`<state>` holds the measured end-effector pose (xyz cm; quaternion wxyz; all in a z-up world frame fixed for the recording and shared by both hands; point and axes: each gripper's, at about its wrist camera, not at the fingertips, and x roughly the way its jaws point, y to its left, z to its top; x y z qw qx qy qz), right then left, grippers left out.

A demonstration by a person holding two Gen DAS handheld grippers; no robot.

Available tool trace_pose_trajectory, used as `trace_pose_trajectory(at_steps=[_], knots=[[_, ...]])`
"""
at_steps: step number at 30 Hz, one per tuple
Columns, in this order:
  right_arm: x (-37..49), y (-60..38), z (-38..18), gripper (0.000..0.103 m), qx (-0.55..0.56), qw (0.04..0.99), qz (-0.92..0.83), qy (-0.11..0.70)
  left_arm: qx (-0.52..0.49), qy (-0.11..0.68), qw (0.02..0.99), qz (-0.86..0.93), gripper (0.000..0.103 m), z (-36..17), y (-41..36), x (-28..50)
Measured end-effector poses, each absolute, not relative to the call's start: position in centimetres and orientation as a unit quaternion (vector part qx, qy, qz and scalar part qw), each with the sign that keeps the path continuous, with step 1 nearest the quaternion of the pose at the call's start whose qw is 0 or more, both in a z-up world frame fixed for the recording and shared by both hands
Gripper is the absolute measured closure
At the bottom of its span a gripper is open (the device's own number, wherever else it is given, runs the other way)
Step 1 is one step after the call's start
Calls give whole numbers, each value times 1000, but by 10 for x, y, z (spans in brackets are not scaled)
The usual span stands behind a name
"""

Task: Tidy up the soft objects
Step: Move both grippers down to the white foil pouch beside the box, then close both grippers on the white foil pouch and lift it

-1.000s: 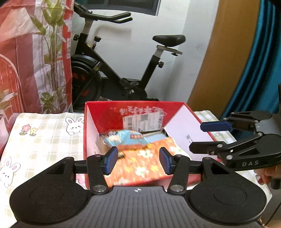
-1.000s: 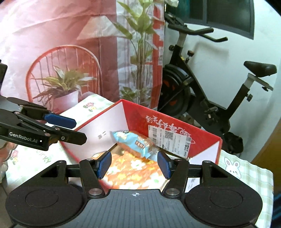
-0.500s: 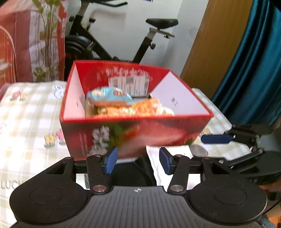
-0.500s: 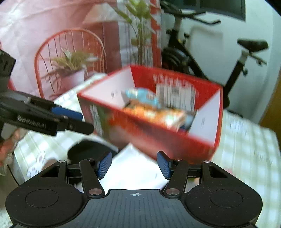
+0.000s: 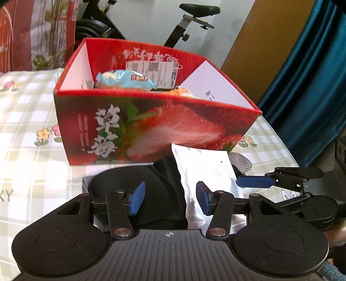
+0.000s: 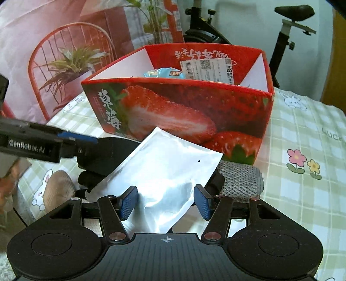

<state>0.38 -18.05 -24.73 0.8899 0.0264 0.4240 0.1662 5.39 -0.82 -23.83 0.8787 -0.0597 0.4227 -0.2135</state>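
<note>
A red strawberry box [image 5: 151,127] [image 6: 183,116] stands on the checked tablecloth and holds a light-blue snack packet [image 5: 125,80] [image 6: 164,73] and an orange packet [image 5: 179,93]. In front of the box a silver foil pouch [image 5: 205,173] [image 6: 164,170] lies over a black soft item [image 5: 138,186] [image 6: 101,160], with a grey knitted item [image 6: 240,179] [image 5: 240,162] beside it. My left gripper [image 5: 169,198] is open above the black item. My right gripper [image 6: 163,201] is open just above the pouch's near end.
The checked tablecloth [image 5: 23,121] [image 6: 307,134] with bunny and flower prints covers the table. A tan fuzzy item [image 6: 58,188] lies at the table's left edge. An exercise bike [image 5: 190,19], a printed backdrop [image 6: 54,43] and a blue curtain [image 5: 307,75] stand behind.
Both grippers have pulled back from over the box and dropped low in front of it. The pouch, black item and knitted item have come into view. Both stay open.
</note>
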Motion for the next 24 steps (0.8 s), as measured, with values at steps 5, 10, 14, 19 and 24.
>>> trace_pose_trajectory(at_steps=[5,10,14,19,24], knots=[[9,-186,-248,42,39,888,159,430,-69,425,875,-222,51,-242,-8,55],[8,-192,-251,46,69,884,165,432,-77,431,869,-232,52,-245,-10,55],[8,-187,-251,50,68,883,176,431,-81,438,862,-240,53,-249,-15,56],[15,-175,-250,50,52,881,194,428,-88,444,859,-237,54,-251,-12,58],[29,-159,-252,51,28,880,217,421,-102,449,861,-218,56,-253,-2,59]])
